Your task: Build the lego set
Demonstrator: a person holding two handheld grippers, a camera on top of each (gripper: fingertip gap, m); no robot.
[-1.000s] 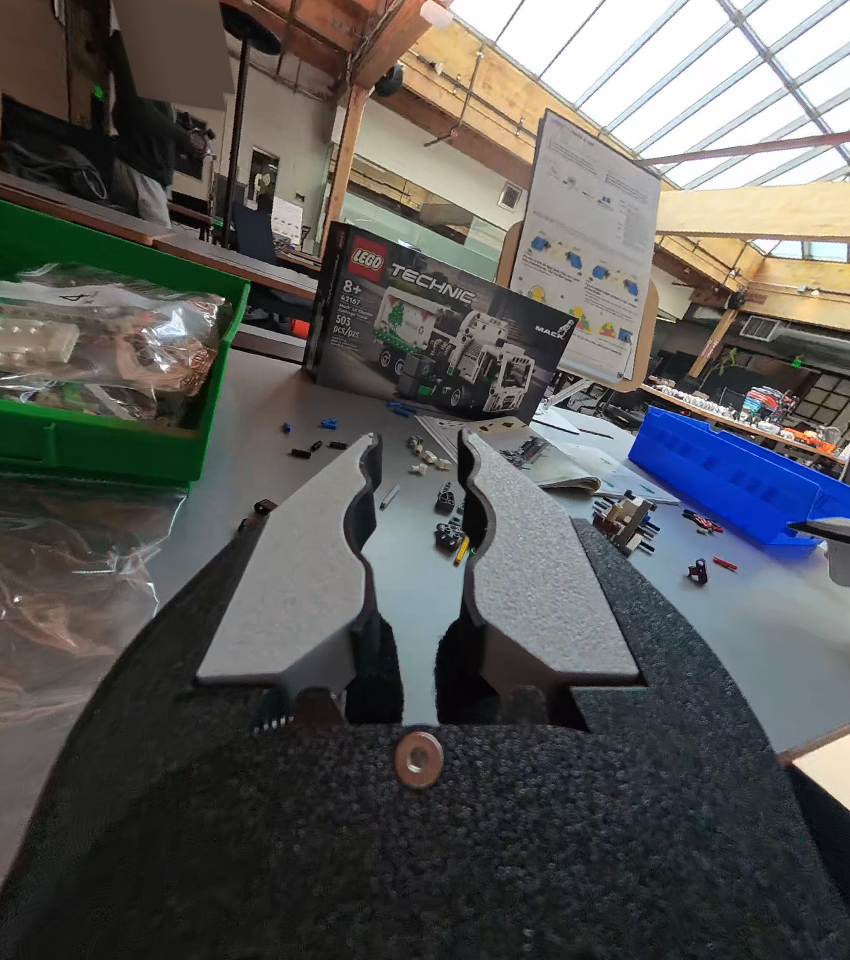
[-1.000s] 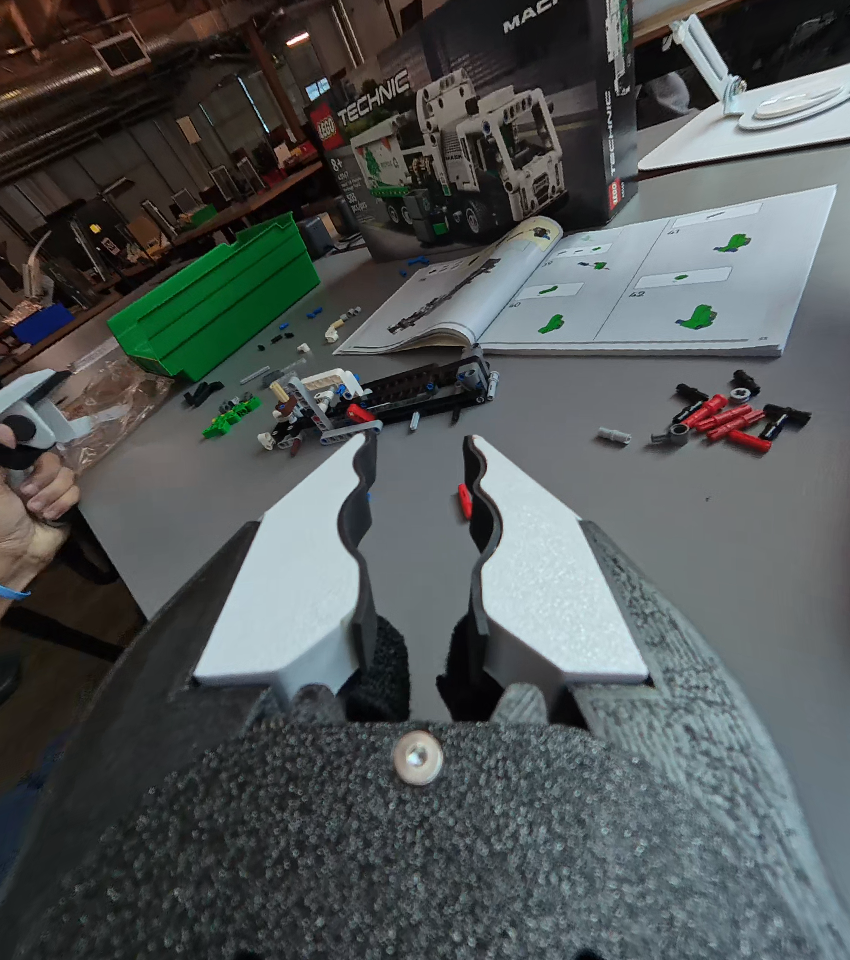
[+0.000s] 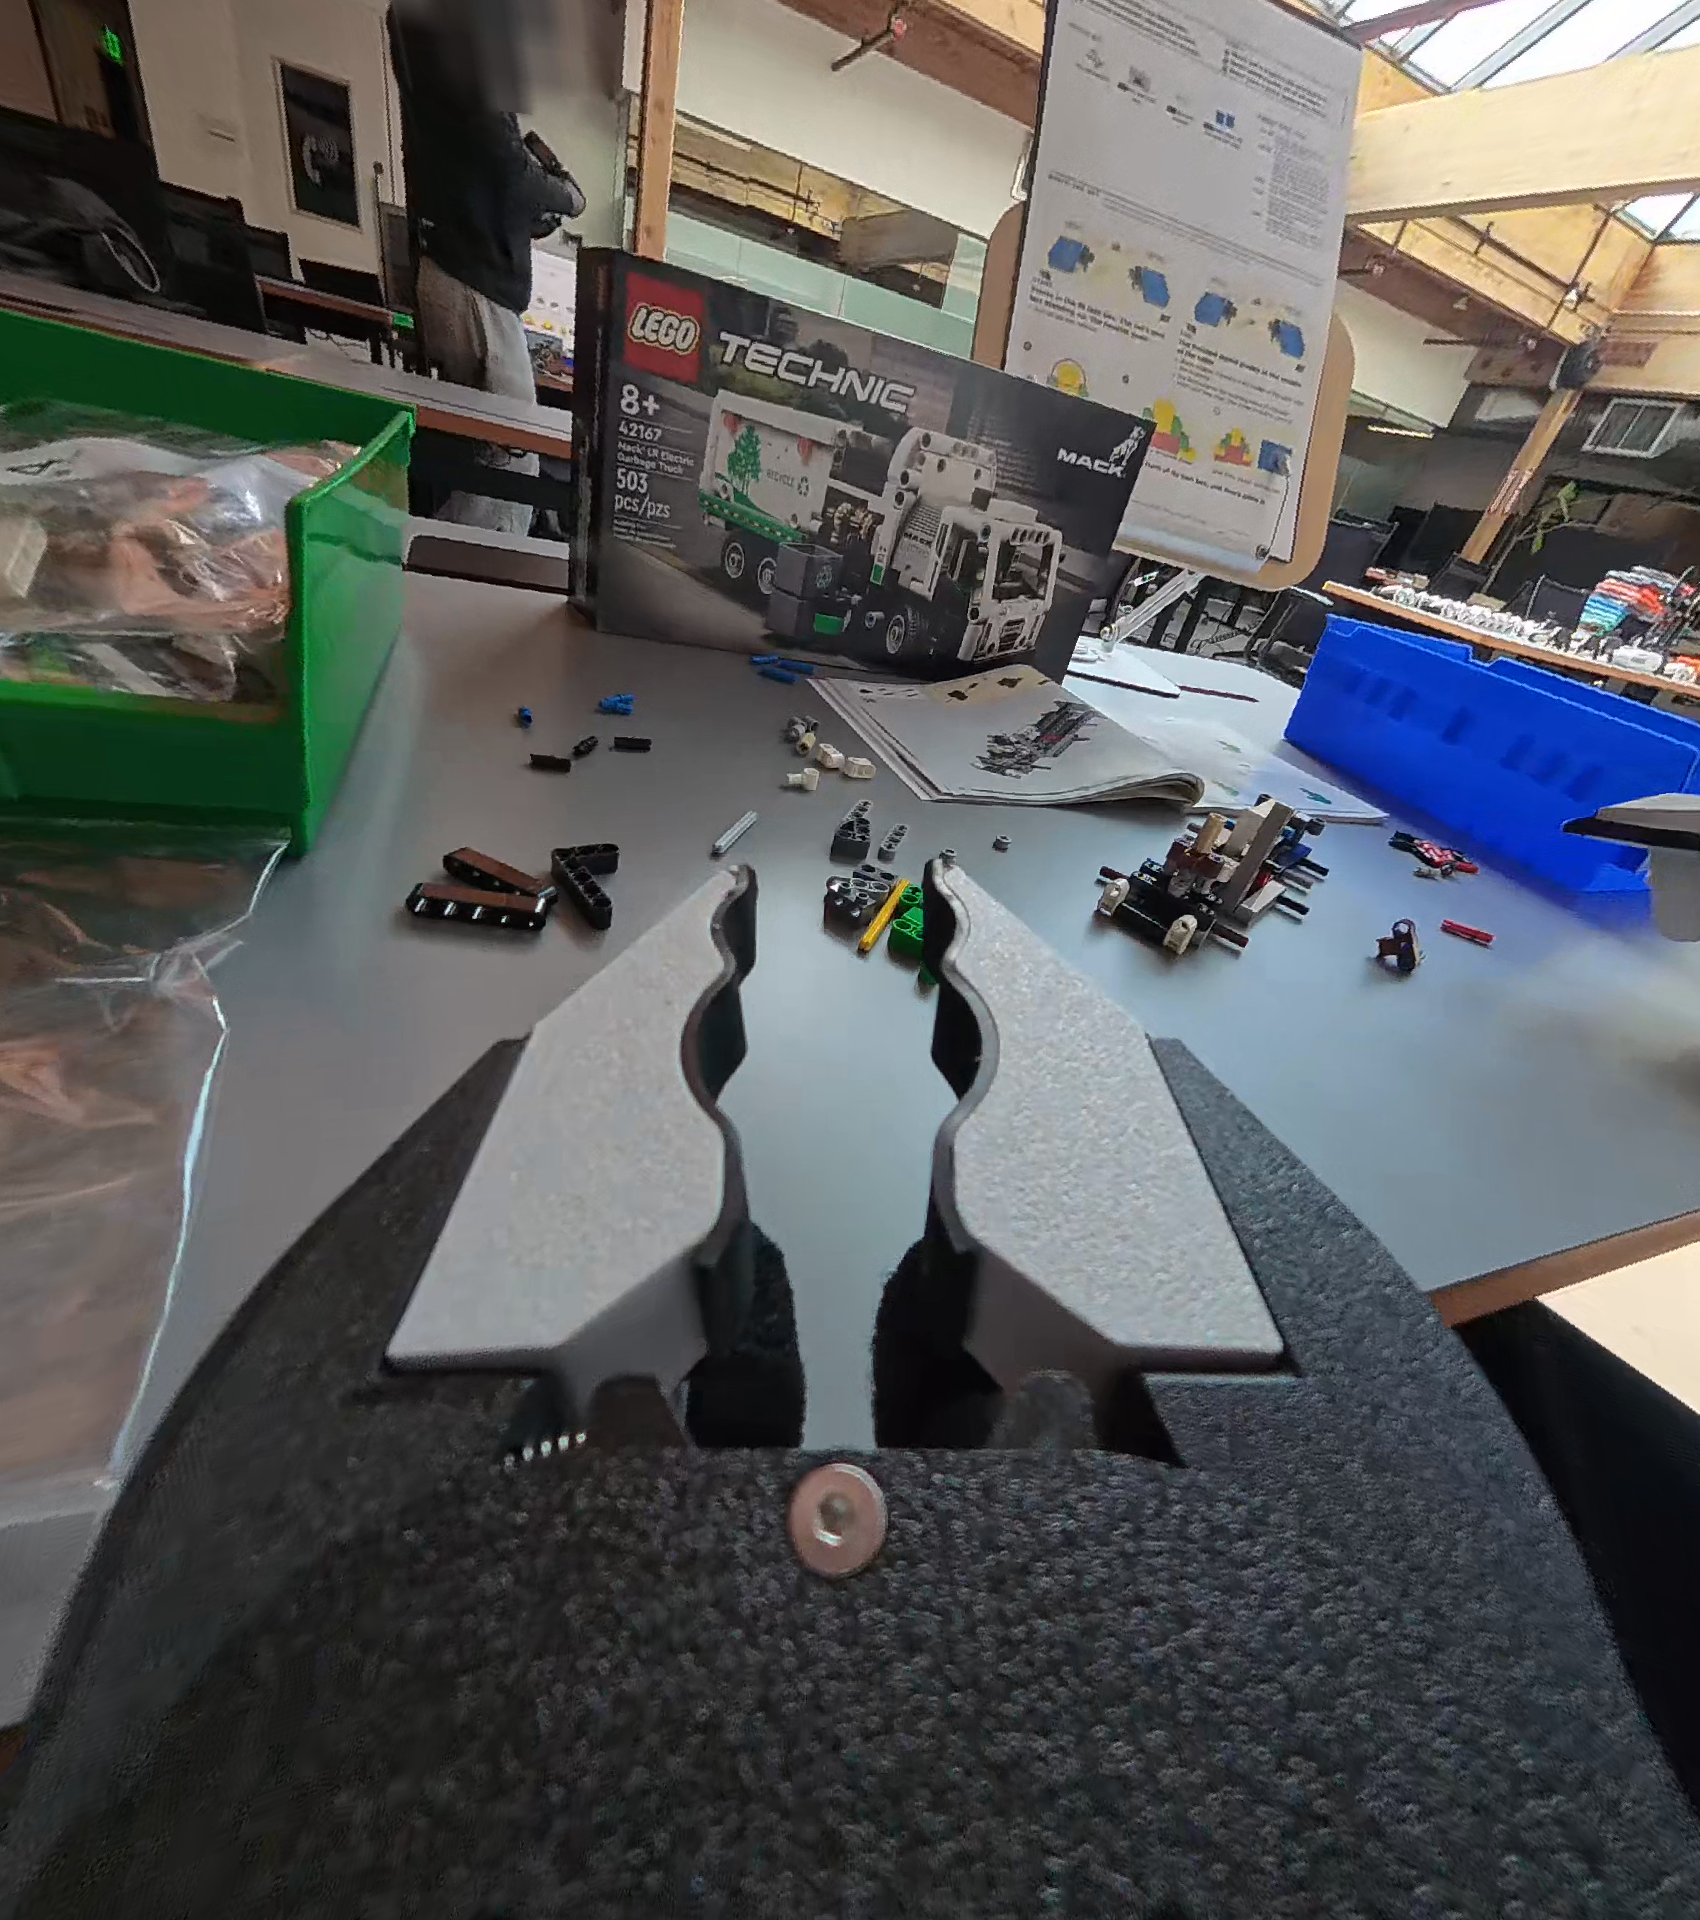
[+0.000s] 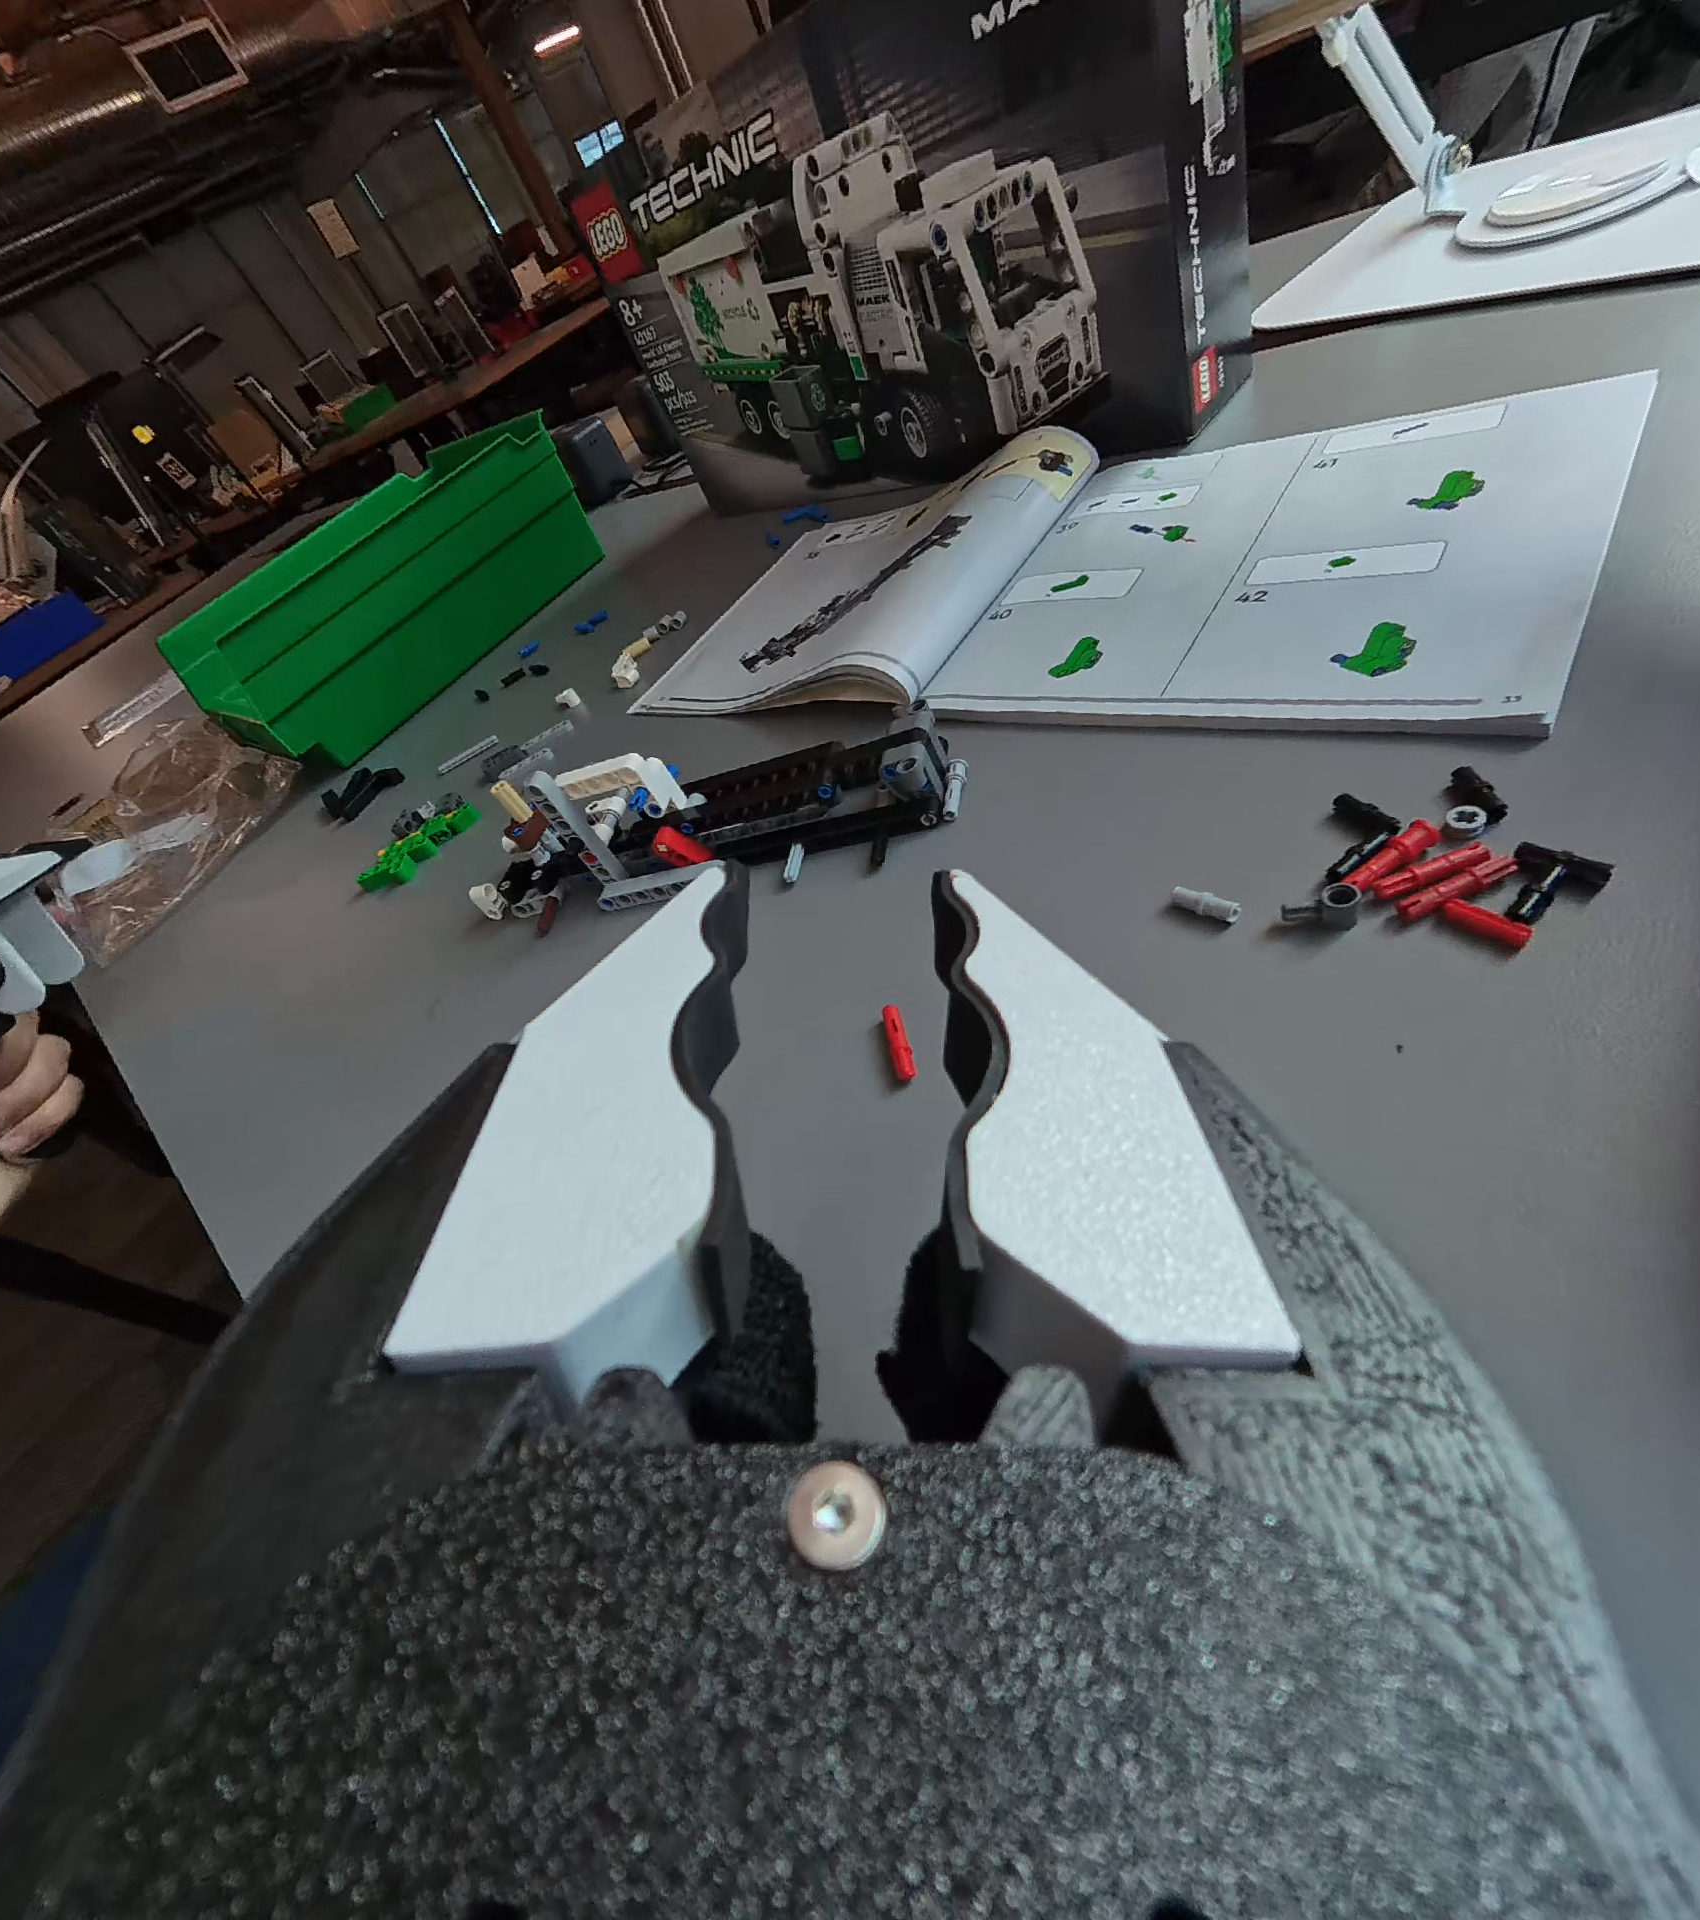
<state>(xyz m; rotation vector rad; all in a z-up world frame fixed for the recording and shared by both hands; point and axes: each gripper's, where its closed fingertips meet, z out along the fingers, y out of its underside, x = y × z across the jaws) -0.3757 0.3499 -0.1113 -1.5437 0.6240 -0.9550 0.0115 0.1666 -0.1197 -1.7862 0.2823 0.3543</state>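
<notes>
A large open workshop hall: timber beams and a glazed roof at the upper right of the left wrist view, exposed ductwork at the upper left of the right wrist view, and long benches crowded with gear behind a grey worktable.

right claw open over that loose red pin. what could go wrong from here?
1. The red pin is tiny and lies flat on the table, nearer one finger of the open right claw; closing could flick it away.
2. The half-built chassis sits just ahead; overreaching may knock it.
3. The left claw is open near a small pile of loose parts; it could scatter them.
</notes>
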